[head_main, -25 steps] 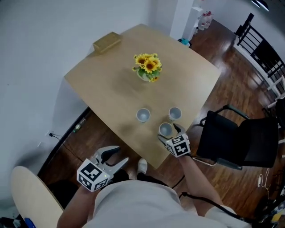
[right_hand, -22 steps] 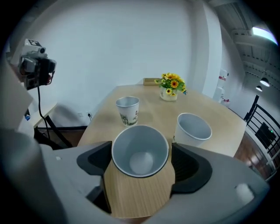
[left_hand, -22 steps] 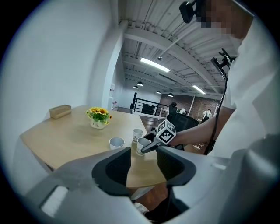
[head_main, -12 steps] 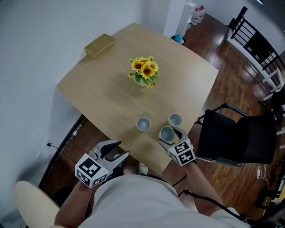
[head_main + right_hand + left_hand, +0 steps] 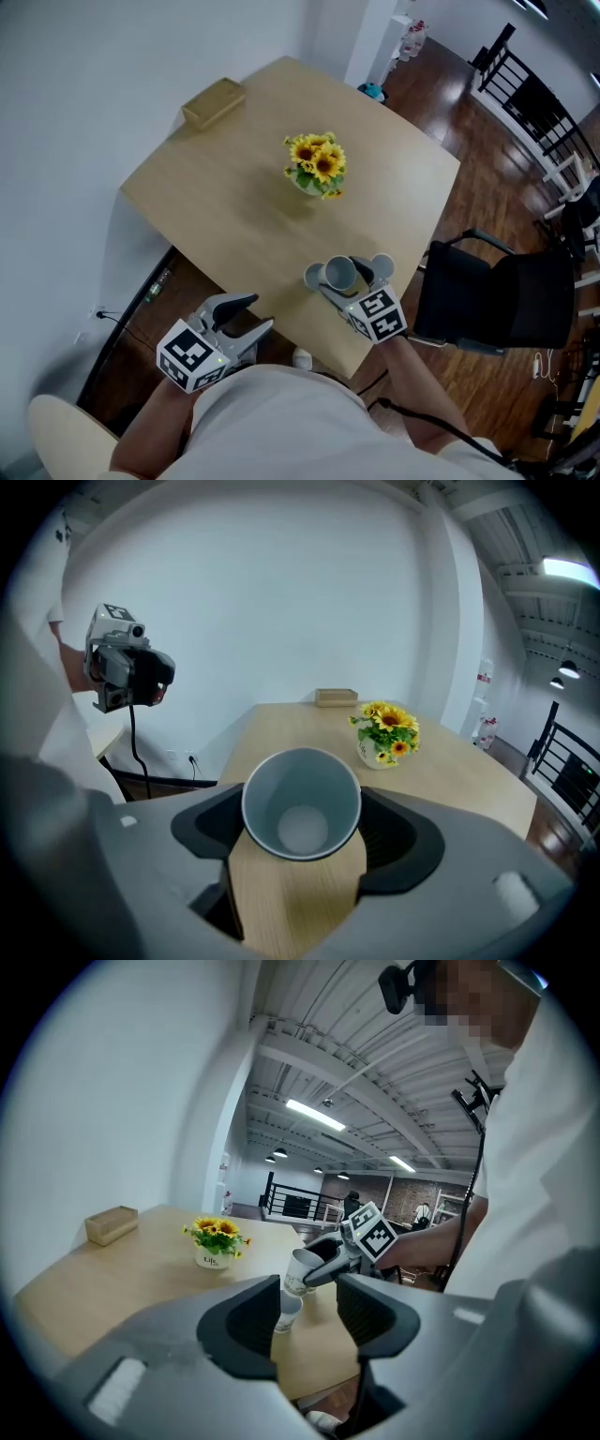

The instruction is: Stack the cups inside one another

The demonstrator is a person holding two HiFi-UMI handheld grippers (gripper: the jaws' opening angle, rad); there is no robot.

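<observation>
My right claw [image 5: 349, 284] has just lifted one cup [image 5: 339, 273] off the worktop [image 5: 234, 187]. It pinches it over the next cup [image 5: 312, 277], ready to drop in. My left claw [image 5: 258, 313] is spread, empty.

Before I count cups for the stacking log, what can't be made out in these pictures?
- Head view: the held cup and right gripper cover most of the left table cup and right table cup; only rim slivers show.
- Right gripper view: the held cup fills the middle, so neither table cup shows.
- Left gripper view: the left table cup sits partly behind the left gripper; the vase print is too small.
</observation>
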